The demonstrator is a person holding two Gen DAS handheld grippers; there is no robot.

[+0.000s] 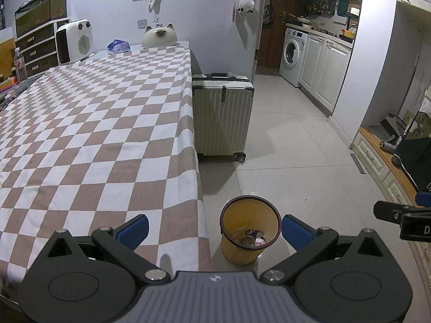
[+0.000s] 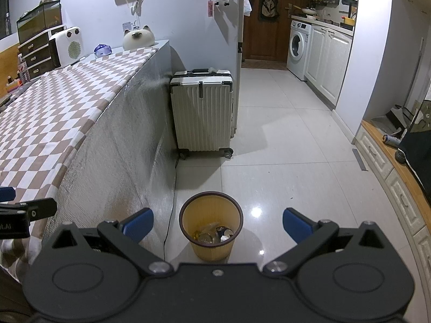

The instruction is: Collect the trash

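Observation:
A yellow waste bin (image 1: 249, 216) with a dark rim stands on the tiled floor by the table's corner; it also shows in the right wrist view (image 2: 208, 211). Cans and crumpled trash (image 1: 252, 238) lie at its bottom, also seen in the right wrist view (image 2: 215, 235). My left gripper (image 1: 214, 230) is open and empty, above the table edge and the bin. My right gripper (image 2: 218, 223) is open and empty, above the bin. Part of the right gripper (image 1: 401, 216) shows in the left wrist view, and part of the left gripper (image 2: 18, 212) in the right wrist view.
A table with a brown-and-white checked cloth (image 1: 94, 123) fills the left. On its far end stand a white heater (image 1: 74, 40), a cat-shaped ornament (image 1: 160, 36) and a blue packet (image 1: 118, 46). A white suitcase (image 1: 222, 113) stands beyond the bin. A low cabinet (image 2: 388, 161) runs along the right.

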